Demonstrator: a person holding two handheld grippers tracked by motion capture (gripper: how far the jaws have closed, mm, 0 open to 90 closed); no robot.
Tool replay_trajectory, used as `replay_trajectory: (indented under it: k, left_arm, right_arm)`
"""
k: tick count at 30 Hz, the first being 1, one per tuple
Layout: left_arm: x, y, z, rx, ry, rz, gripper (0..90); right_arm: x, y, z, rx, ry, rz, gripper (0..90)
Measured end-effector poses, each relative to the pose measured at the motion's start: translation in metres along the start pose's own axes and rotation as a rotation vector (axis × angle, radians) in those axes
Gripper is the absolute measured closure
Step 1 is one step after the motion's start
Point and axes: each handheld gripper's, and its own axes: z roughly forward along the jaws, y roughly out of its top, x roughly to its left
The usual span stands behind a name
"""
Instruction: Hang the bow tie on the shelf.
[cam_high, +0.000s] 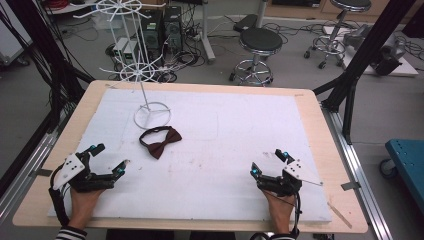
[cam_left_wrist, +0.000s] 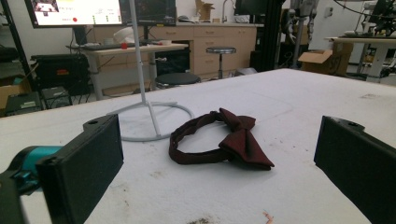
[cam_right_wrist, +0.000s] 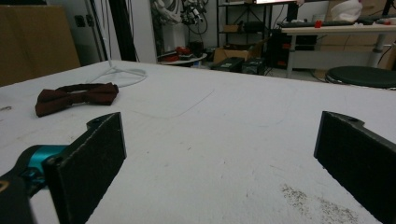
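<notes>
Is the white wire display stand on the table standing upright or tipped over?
Upright. The white wire display stand has its ring base flat on the white table cover, pole rising vertically, beside the dark red bow tie.

The right gripper (cam_right_wrist: 219, 163) holds its jaws wide apart above the white tabletop (cam_right_wrist: 224, 121); a dark red bow tie (cam_right_wrist: 77, 98) lies far left.

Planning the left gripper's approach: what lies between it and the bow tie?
Nothing: only bare white table cover separates the open left gripper from the bow tie, seen in the left gripper view.
</notes>
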Motion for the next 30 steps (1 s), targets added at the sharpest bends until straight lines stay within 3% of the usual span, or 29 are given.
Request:
replay_trajectory:
  k: [15, 22, 30]
  left_arm:
    - [0.001, 0.000, 0.000, -0.001, 0.002, -0.005, 1.7]
    - [0.001, 0.003, 0.000, 0.023, -0.010, -0.004, 1.7]
    - [0.000, 0.024, 0.005, 0.078, -0.064, 0.018, 1.7]
  right_arm:
    - [0.000, 0.000, 0.000, -0.003, 0.000, -0.004, 1.5]
    - [0.000, 0.000, 0.000, -0.003, 0.000, -0.004, 1.5]
    - [0.000, 0.000, 0.000, -0.005, 0.000, -0.001, 1.5]
